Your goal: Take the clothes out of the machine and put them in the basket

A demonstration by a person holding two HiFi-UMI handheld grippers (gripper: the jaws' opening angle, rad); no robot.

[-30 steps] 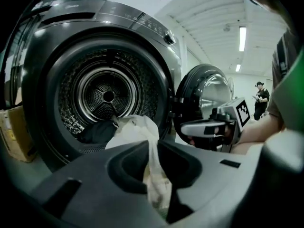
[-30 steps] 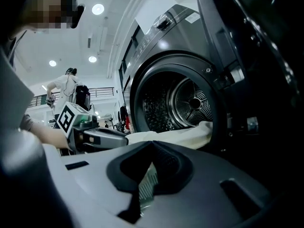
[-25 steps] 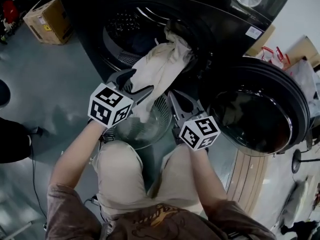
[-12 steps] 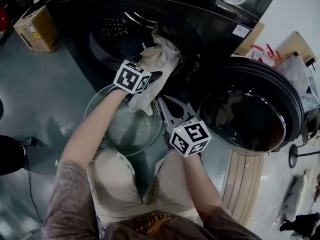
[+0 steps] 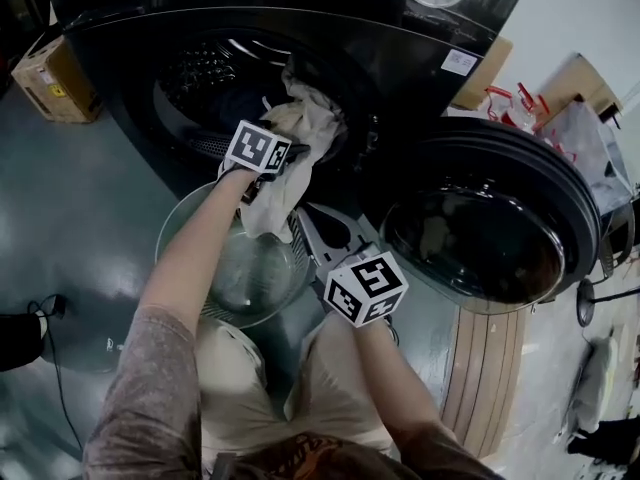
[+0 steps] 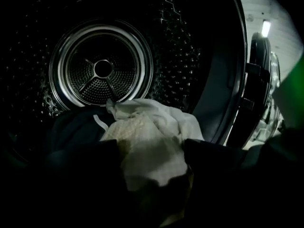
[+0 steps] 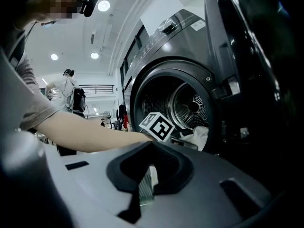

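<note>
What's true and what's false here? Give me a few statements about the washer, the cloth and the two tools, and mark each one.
1. The machine door stands open. True.
2. The pale cloth lies wholly inside the basket. False: it hangs out of the drum.
3. The left tool has its jaws apart, with the pale cloth between them. True.
4. The right tool holds a dark garment. False: its jaws are together and hold nothing.
</note>
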